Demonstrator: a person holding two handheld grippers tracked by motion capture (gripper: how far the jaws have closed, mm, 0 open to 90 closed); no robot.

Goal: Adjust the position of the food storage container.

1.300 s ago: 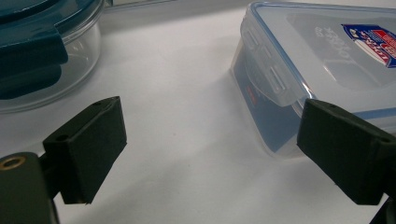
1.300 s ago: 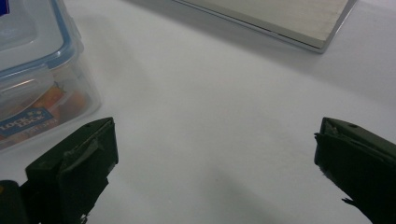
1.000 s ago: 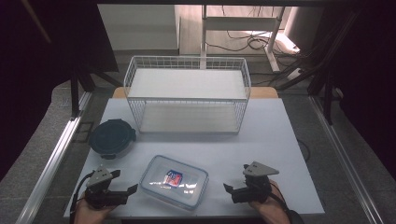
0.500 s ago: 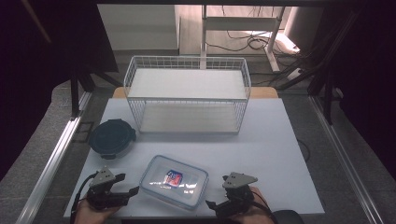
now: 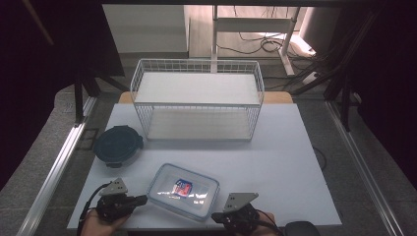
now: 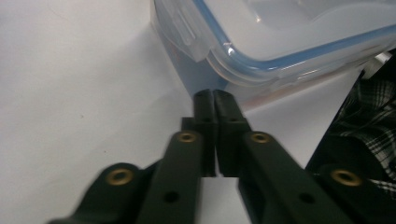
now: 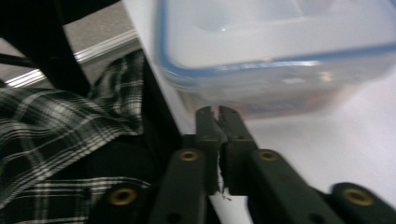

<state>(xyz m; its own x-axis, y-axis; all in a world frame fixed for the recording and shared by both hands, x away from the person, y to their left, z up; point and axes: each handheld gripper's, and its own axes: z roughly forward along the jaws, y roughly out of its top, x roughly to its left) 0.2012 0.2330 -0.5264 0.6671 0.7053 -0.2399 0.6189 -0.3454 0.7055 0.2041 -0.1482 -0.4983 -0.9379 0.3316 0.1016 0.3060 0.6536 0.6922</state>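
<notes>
A clear rectangular container (image 5: 183, 191) with a blue-rimmed lid lies near the table's front edge, with a red and blue item inside. My left gripper (image 5: 143, 198) lies at its left end; its jaws have just closed and stand shut with nothing between them. In the left gripper view, the left gripper's tips (image 6: 214, 93) are at the container's (image 6: 289, 32) corner. My right gripper (image 5: 215, 216) is at the near right corner, and its jaws have also just closed on nothing. In the right gripper view, the right gripper (image 7: 215, 112) points at the container's (image 7: 280, 51) side wall.
A dark round lidded container (image 5: 118, 145) sits at the table's left edge. A white wire basket (image 5: 196, 105) stands at the back of the white table (image 5: 275, 157). A plaid sleeve (image 7: 70, 140) lies beside my right gripper.
My right gripper has moved left and nearer the front edge, up to the container's near right corner. Both grippers' jaws have come together. The left hand has stayed put.
</notes>
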